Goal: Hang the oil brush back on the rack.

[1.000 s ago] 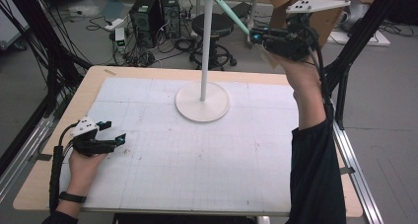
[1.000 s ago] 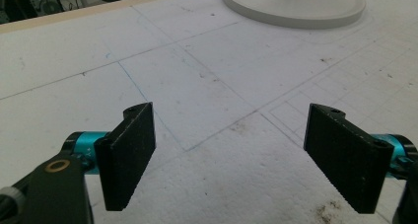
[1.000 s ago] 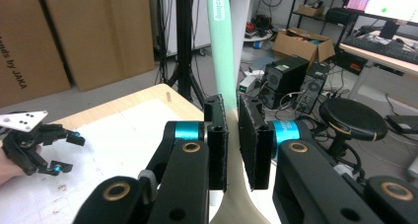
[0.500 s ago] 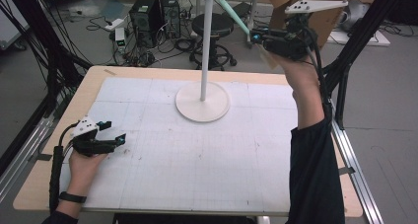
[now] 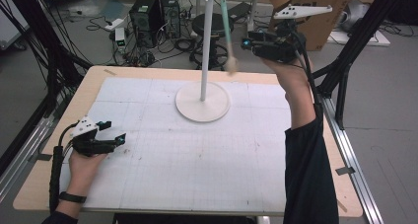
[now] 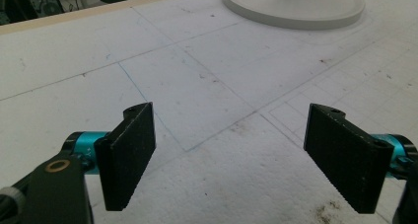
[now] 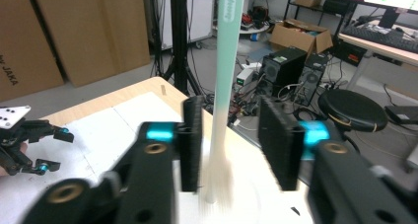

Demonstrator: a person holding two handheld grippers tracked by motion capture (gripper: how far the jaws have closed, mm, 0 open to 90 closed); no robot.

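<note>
Hanging from the rack (image 5: 205,46) top, the brush (image 5: 226,31) dangles just ahead of the right gripper (image 5: 249,44) — fingers (image 7: 192,140) apart, released it seems. Left gripper (image 5: 116,139) rests open on the table (image 5: 197,174) — little remains.

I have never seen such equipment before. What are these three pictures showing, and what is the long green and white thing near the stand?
A person holds a hand-held two-jaw gripper in each hand; there is no robot arm. The high view looks down on the table from above. The other two pictures come from cameras riding on the grippers. The left gripper rests low over the table, its jaws wide apart with nothing between them. A white stand with hooks on top is on the table. A long utensil, mint green above and pale below, hangs from it. The raised right gripper has open jaws on either side of the utensil; they do not appear to clamp it.
</note>
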